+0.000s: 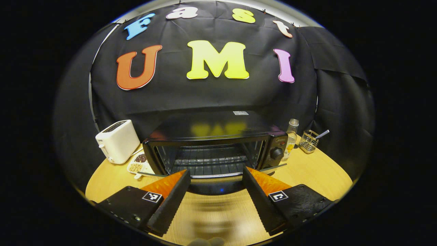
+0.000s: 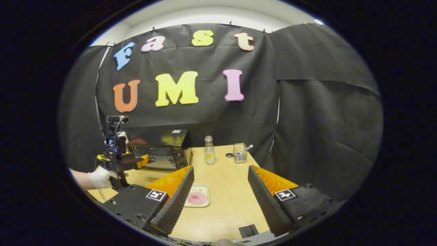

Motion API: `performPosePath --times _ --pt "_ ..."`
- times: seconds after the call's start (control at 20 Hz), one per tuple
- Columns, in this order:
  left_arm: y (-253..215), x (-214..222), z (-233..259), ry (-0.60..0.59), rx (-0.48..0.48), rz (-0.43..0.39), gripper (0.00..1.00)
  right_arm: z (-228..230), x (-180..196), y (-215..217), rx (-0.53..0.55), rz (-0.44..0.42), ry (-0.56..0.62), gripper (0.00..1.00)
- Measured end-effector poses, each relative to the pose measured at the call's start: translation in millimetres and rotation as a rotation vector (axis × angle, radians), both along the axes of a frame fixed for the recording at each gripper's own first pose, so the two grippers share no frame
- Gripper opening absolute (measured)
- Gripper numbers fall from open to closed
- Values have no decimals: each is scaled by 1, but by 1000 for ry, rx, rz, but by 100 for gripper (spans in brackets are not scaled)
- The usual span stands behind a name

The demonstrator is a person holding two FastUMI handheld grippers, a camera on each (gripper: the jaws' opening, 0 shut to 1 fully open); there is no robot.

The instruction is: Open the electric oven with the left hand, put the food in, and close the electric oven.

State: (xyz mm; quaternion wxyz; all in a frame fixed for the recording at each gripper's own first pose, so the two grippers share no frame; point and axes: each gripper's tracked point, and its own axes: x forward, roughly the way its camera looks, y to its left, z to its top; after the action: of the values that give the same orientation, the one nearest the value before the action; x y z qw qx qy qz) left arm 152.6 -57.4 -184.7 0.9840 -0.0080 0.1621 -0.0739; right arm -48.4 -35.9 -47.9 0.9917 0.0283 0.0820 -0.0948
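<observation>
My left gripper (image 1: 215, 177) fingers spread at the open oven (image 1: 213, 150) door's edge; my right gripper (image 2: 220, 174), fingers spread, hovers over bare worktop (image 2: 228, 201) beside the food tray (image 2: 197, 195)

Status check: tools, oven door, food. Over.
Left tool open at lowered oven door. Right tool open, empty. Food on tray, table. Path clear.

The oven (image 1: 211, 150) stands on the table (image 1: 307, 171) between a toaster (image 1: 117, 140) at its left and a bottle (image 1: 291, 136) at its right.
</observation>
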Motion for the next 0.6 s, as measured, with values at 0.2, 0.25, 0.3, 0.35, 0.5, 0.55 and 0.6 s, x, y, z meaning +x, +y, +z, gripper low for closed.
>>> performPosePath --times 0.2,0.25,0.3,0.35,0.5,0.55,0.6 --pt "0 -18 -14 17 18 4 97 -4 -4 0 -1 8 7 100" --pt "0 -22 -18 23 24 5 97 -4 -5 0 0 10 9 96" --pt "-1 -25 -22 29 28 7 97 -7 -5 0 2 11 13 100" --pt "-1 -28 -26 33 31 8 97 -8 -5 0 3 12 17 100" --pt "-1 -38 -39 50 42 14 97 -18 -7 -3 4 10 34 100" --pt "-2 -40 -43 60 47 16 97 -22 -10 -4 9 10 39 100" --pt "-2 -43 -49 67 49 19 97 -29 -19 -7 14 8 43 100"
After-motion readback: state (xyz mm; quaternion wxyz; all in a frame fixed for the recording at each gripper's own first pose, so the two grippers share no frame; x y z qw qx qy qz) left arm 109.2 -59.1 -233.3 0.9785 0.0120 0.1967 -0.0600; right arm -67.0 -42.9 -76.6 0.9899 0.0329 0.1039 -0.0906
